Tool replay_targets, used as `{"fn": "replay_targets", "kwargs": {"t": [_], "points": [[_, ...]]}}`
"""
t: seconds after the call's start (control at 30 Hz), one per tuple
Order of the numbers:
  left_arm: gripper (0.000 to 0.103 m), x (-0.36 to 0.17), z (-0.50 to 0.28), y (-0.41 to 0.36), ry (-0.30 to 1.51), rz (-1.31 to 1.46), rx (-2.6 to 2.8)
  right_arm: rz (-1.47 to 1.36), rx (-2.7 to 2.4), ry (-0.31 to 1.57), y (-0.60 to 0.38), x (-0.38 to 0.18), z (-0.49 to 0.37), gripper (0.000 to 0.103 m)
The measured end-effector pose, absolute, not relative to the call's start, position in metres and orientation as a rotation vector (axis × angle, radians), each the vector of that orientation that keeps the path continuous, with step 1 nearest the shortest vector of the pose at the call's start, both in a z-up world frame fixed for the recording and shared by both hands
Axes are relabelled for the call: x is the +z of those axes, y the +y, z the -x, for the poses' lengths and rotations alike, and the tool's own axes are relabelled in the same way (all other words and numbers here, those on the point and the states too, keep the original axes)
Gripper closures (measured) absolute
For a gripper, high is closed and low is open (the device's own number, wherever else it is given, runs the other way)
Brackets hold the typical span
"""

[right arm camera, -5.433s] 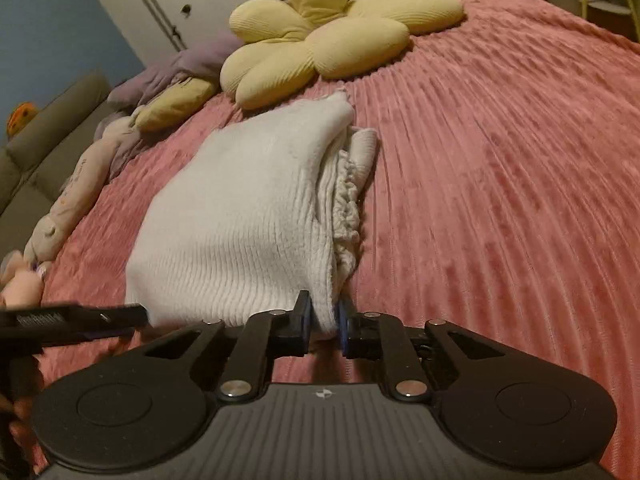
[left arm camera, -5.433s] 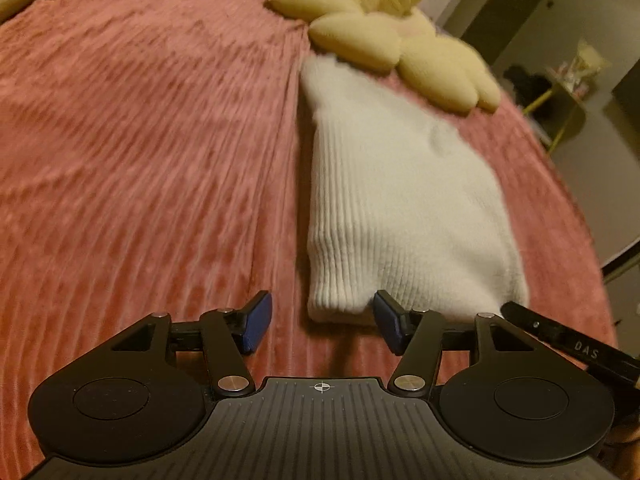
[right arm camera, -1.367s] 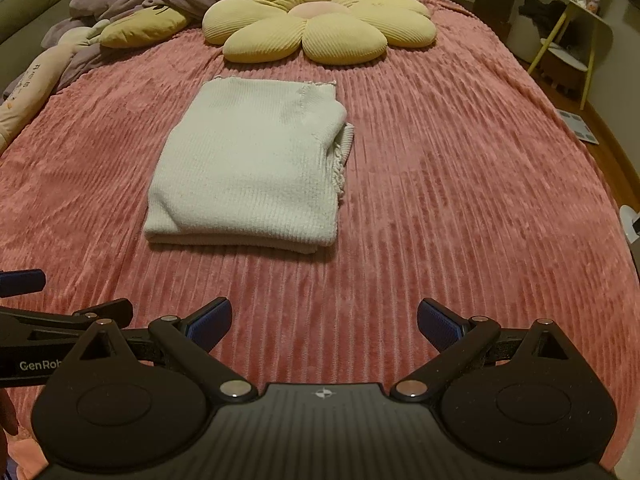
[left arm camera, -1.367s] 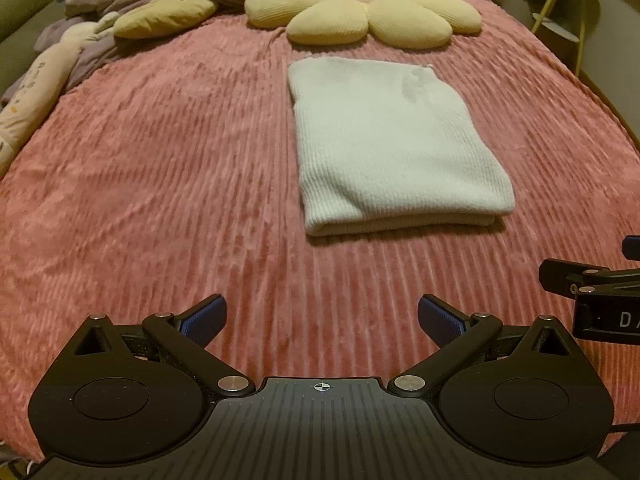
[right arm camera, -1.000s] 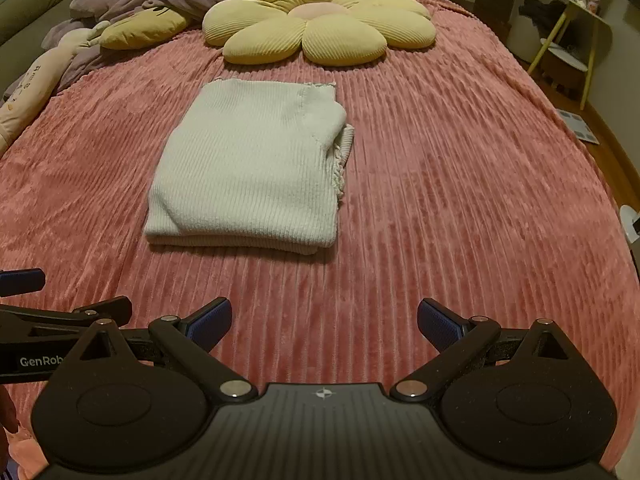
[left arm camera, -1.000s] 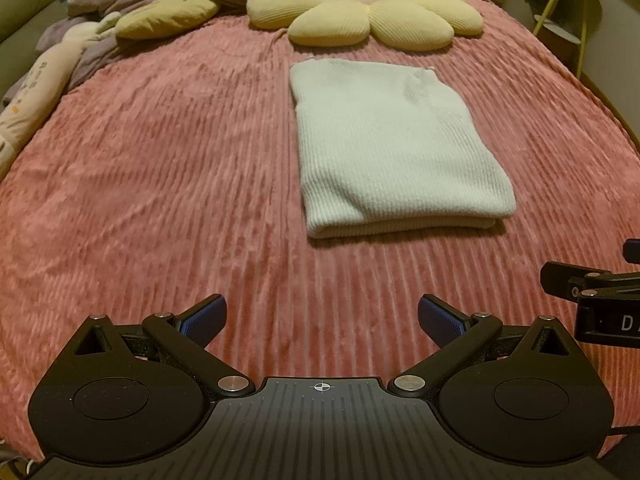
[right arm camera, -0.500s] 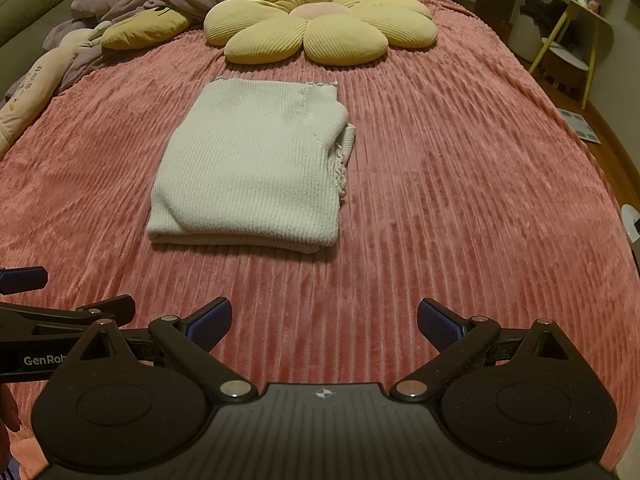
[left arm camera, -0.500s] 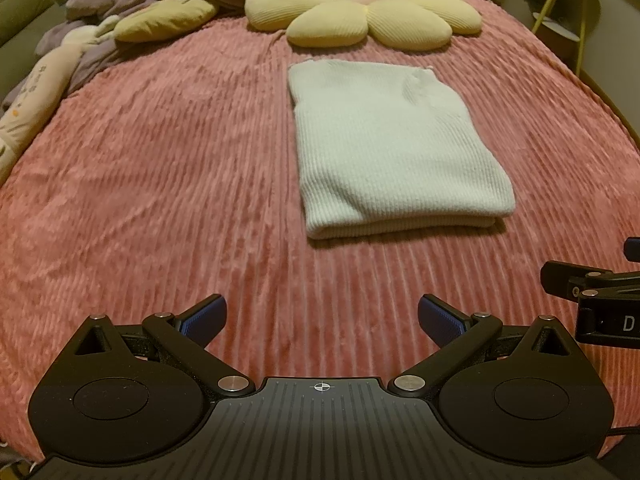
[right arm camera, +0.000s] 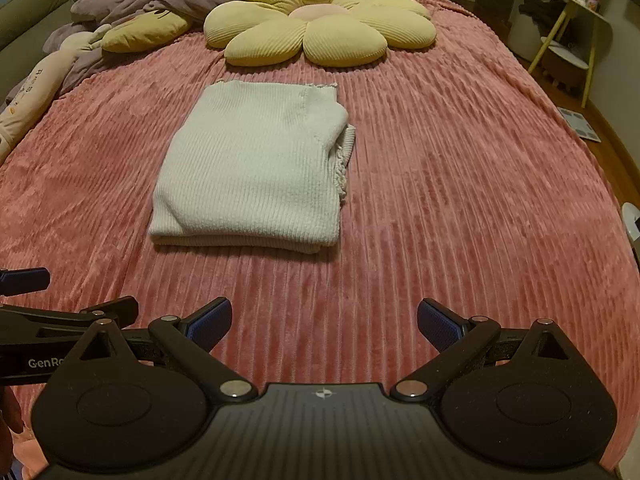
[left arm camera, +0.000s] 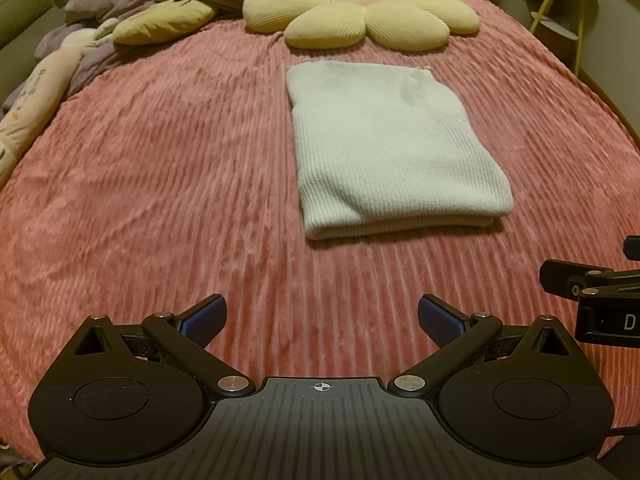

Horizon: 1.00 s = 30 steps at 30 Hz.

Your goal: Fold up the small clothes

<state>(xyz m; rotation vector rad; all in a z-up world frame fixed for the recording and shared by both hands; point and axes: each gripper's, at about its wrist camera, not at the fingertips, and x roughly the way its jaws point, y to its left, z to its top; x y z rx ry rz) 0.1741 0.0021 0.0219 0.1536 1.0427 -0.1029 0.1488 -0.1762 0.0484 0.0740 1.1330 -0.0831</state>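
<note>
Both claws, left (left arm camera: 322,318) and right (right arm camera: 324,320), now spread empty, have drawn back from the folded cream ribbed-knit garment (right arm camera: 252,168) on the pink corduroy bed (right arm camera: 460,184); folding looks finished.

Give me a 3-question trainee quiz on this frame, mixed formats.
1. True or false: the left gripper is shut on the sweater.
2. Multiple choice: what lies just beyond the sweater's far edge? A) a flower pillow B) a laptop C) a shoe box
3. Fill in: the sweater lies folded on the pink ____.

Key
1. False. Both the left gripper and the right gripper are open, short of the sweater and touching nothing.
2. A, the yellow flower pillow.
3. Blanket. Some frilly trim pokes out of the fold's right side in the right wrist view.
</note>
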Motion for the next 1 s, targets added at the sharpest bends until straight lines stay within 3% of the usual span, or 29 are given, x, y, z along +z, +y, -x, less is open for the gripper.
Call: {"fn": "replay_targets", "kwargs": {"t": [1.0], "points": [[0.000, 0.0218, -0.1739, 0.0033, 1.044, -0.150, -0.101, -0.083, -0.086, 1.131, -0.1774, 0.0481, -0.1458, 0.004]]}}
